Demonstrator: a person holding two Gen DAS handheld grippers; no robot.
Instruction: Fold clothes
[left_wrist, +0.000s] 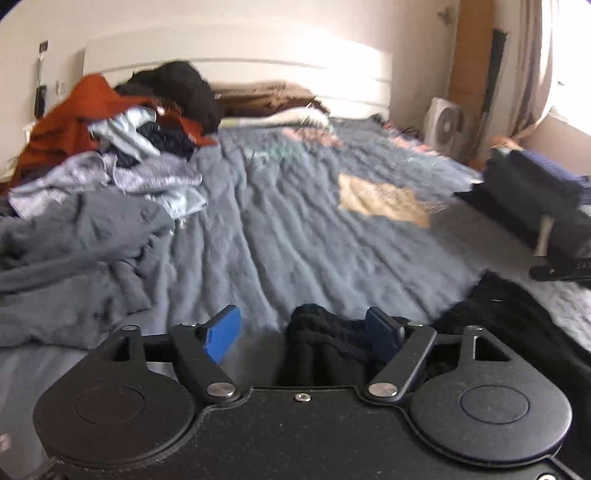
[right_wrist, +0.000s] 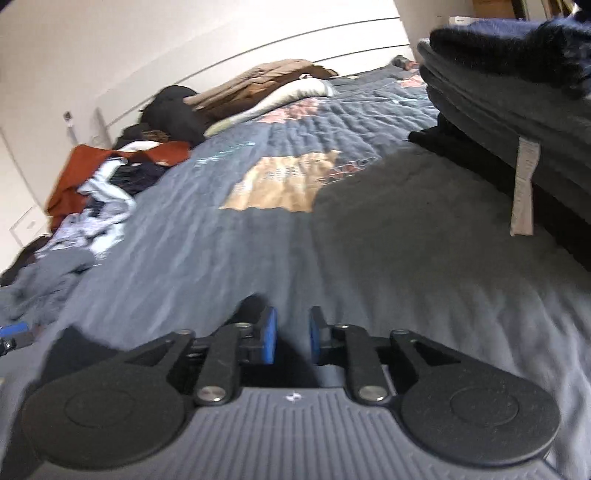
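A black garment (left_wrist: 325, 343) lies bunched between the jaws of my left gripper (left_wrist: 303, 332). It rests against the right blue pad, while the left pad stands well clear of it, so the gripper is open. More of the black cloth (left_wrist: 509, 317) spreads to the right over the grey quilt (left_wrist: 295, 221). My right gripper (right_wrist: 292, 334) hovers low over the quilt (right_wrist: 369, 258) with a narrow gap between its blue pads. Black cloth (right_wrist: 77, 350) shows under and to the left of it, and nothing is pinched that I can see.
A heap of unfolded clothes (left_wrist: 110, 155), rust, pale blue and black, fills the left of the bed, with a grey garment (left_wrist: 74, 251) in front. A stack of folded dark clothes (right_wrist: 498, 92) stands at the right. Pillows (left_wrist: 266, 96) lie by the headboard, and a white fan (left_wrist: 447, 125) stands beyond.
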